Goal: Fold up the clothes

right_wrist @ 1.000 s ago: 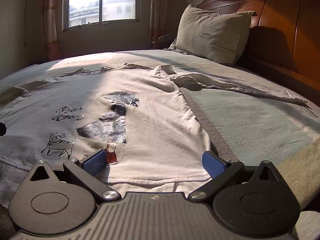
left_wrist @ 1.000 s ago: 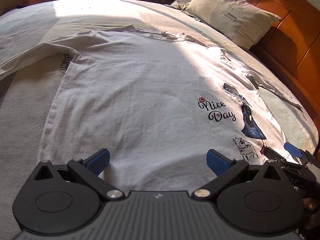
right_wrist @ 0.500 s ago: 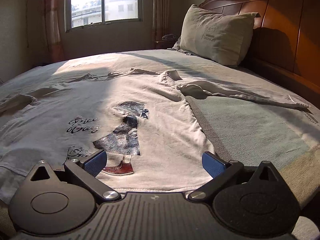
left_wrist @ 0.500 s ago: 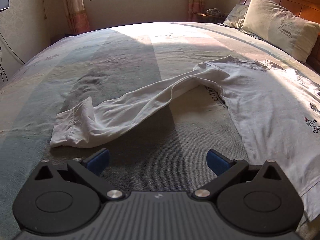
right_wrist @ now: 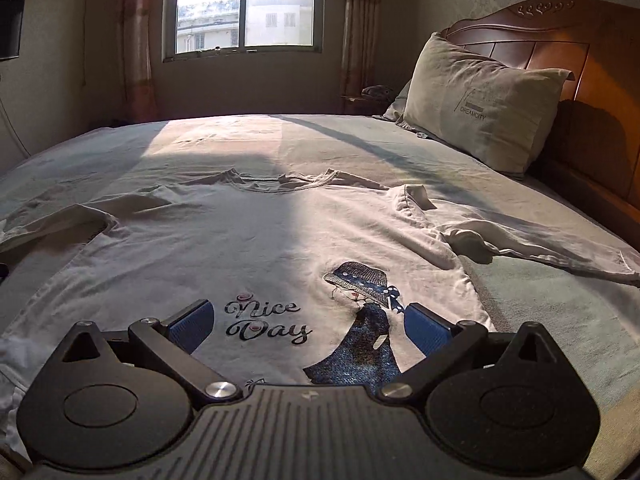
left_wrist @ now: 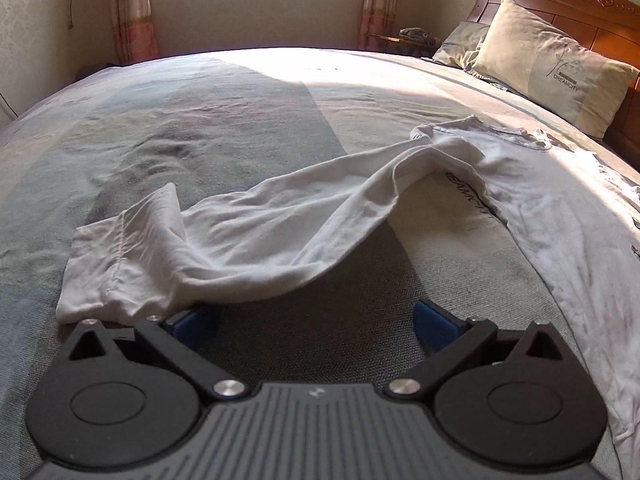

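We have a white long-sleeved shirt (right_wrist: pixel 248 240) spread face up across the middle of the bed (left_wrist: pixel 240 120), collar toward the window side, hem toward us, headboard edge on our right. Our left tool (left_wrist: pixel 316 326) hangs low over the bedspread with its jaws wide and nothing between them; the cuff end of the left sleeve (left_wrist: pixel 224 240) lies just ahead of it, and the cloth comes right up beside the left blue pad (left_wrist: pixel 196 322), though we cannot tell whether they touch. That sleeve runs long and slack from the cuff, nearest us at the left, away and rightward to the shoulder, so its long axis crosses diagonally in front of the tool. Our right tool (right_wrist: pixel 308 326) hovers over the lower front of the shirt near the "Nice Day" print (right_wrist: pixel 266 322), also spread wide and empty, with the other sleeve (right_wrist: pixel 540 248) stretched toward the headboard (right_wrist: pixel 560 40) edge. We judge the left hand is plainly the nearer one for this sleeve: a short reach forward and slightly left should bring the cuff between the pads, ready to carry it across the body. A pillow (right_wrist: pixel 480 108) leans at the headboard, well apart from the work.
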`<state>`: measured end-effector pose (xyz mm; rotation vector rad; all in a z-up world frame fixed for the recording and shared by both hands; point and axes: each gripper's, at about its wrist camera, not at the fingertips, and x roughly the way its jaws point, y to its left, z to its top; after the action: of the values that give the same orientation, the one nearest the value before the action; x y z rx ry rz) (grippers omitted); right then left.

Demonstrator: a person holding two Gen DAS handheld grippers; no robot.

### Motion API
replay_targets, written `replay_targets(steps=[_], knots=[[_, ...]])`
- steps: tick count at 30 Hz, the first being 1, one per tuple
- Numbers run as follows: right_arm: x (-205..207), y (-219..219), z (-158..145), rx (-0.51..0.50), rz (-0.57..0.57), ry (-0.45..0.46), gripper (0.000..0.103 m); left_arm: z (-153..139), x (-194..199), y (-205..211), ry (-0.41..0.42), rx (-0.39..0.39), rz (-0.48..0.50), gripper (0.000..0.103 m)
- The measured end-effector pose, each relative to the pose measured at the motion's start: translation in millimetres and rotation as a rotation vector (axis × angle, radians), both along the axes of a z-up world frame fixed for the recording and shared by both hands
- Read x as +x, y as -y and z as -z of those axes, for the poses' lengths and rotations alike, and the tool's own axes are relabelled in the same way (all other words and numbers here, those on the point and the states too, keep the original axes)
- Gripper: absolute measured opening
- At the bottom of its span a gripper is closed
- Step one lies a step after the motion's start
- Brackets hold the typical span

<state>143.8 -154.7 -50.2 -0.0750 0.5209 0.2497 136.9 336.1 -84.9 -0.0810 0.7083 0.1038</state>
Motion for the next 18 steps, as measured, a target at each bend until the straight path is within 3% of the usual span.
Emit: replay_targets(steps=[5, 7, 11, 14, 16, 18], knots=[[1, -17, -1, -0.012, -0.031, -0.007, 0.103, 0, 13, -20, 0.041, -0.004, -0.092, 0.102], [-1, -19, -2, -0.025, -0.038, 0.000, 0.103, -3, 9, -35, 0.093, -0.065, -0.146, 0.102], [-3, -20, -4, -0.036, -0.040, 0.009, 0.103, -11, -10, -57, 0.248, -0.224, -0.160, 0.102], [-2, -20, -2, -0.029, -0.035, -0.005, 0.103, -8, -6, -66, 0.226, -0.295, -0.125, 0.102], [-1, -21, 0, -0.026, -0.032, -0.019, 0.103, -1, 3, -69, 0.158, -0.292, -0.112, 0.102], [-1, -23, 1, -0.021, -0.036, -0.026, 0.103, 0, 6, -70, 0.179, -0.290, -0.130, 0.102]])
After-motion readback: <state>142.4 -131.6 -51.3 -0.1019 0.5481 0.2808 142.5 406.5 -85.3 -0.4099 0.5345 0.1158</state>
